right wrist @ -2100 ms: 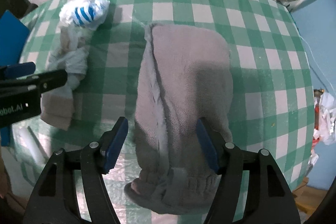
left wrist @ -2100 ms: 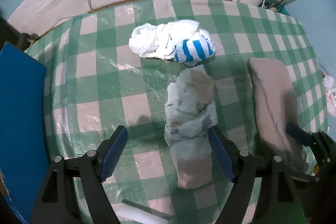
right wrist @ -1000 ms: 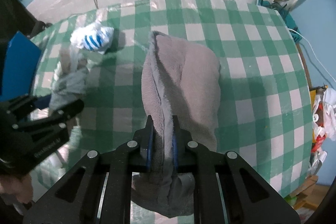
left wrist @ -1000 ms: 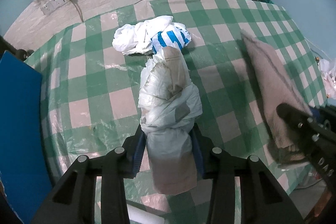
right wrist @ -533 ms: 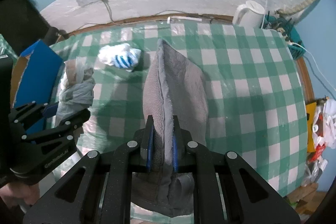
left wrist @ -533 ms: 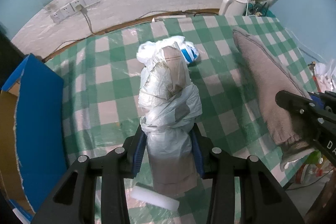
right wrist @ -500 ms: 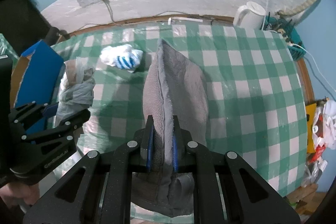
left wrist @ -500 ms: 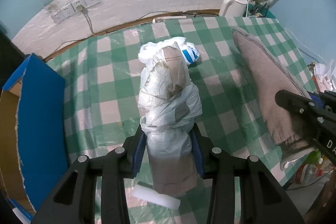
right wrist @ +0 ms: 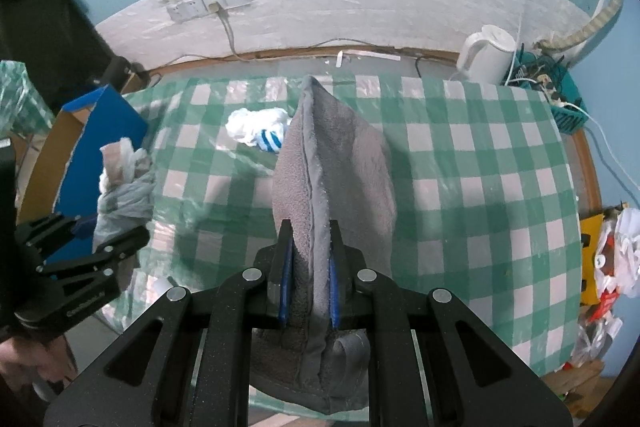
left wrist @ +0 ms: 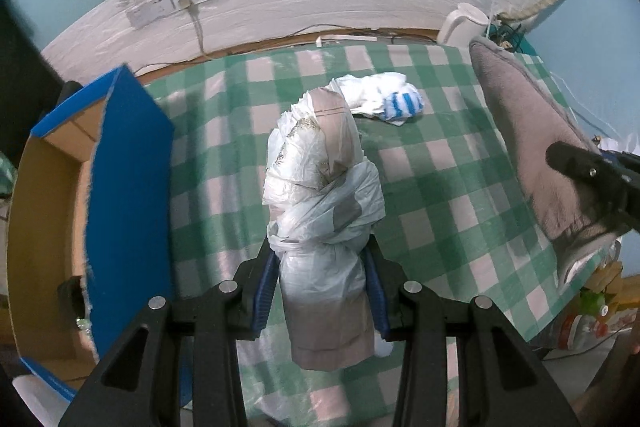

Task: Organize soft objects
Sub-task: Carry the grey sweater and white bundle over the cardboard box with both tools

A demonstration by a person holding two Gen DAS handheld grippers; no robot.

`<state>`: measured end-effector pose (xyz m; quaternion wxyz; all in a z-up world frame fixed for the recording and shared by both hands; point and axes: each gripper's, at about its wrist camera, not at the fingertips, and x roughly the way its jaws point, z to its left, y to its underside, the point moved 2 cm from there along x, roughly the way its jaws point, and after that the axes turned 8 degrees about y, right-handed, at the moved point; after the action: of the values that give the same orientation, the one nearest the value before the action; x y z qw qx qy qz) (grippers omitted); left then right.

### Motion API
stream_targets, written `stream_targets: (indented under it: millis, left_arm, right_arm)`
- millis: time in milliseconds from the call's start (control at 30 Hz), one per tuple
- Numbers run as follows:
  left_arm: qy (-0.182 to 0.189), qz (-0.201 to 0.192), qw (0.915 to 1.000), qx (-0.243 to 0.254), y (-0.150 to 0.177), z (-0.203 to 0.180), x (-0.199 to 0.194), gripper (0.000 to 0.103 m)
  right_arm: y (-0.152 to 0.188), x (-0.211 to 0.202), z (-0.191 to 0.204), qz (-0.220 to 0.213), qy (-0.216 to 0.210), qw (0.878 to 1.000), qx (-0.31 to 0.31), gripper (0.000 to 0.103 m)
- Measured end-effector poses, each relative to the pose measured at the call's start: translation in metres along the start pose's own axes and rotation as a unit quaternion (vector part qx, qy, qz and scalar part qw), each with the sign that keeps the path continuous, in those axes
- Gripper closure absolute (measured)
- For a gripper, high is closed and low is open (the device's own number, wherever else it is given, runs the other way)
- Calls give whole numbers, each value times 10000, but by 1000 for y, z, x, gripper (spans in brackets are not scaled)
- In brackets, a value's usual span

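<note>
My left gripper (left wrist: 322,287) is shut on a bundle wrapped in white plastic (left wrist: 320,203), held up above the green checked table (left wrist: 224,163). In the right wrist view the same bundle (right wrist: 124,183) hangs at the left in that gripper (right wrist: 86,239). My right gripper (right wrist: 308,287) is shut on a folded grey towel (right wrist: 340,167), lifted off the table; the left wrist view shows the towel (left wrist: 532,143) at the right. A white and blue striped plastic bag (left wrist: 392,99) lies on the table near the back.
An open cardboard box with blue outer walls (left wrist: 120,187) stands at the table's left edge. A white kettle (right wrist: 486,53) and a teal basket of cables (right wrist: 560,103) sit at the back right. Wall sockets (right wrist: 208,3) are behind. Bags (right wrist: 612,259) lie right of the table.
Both grippers closed on their loads, then rose with them: the bundle and the towel left the table. The left one also drifted toward the box, which has come into view.
</note>
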<state>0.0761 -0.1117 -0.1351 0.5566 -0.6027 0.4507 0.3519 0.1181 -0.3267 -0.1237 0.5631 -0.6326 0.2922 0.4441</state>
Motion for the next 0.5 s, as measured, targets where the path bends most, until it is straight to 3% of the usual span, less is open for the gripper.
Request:
stream_targets:
  millis: [500]
  left_arm:
    - [48, -404, 9989, -235, 12, 44, -54, 62]
  right_arm:
    - [-17, -21, 53, -198, -226, 9990, -340, 91]
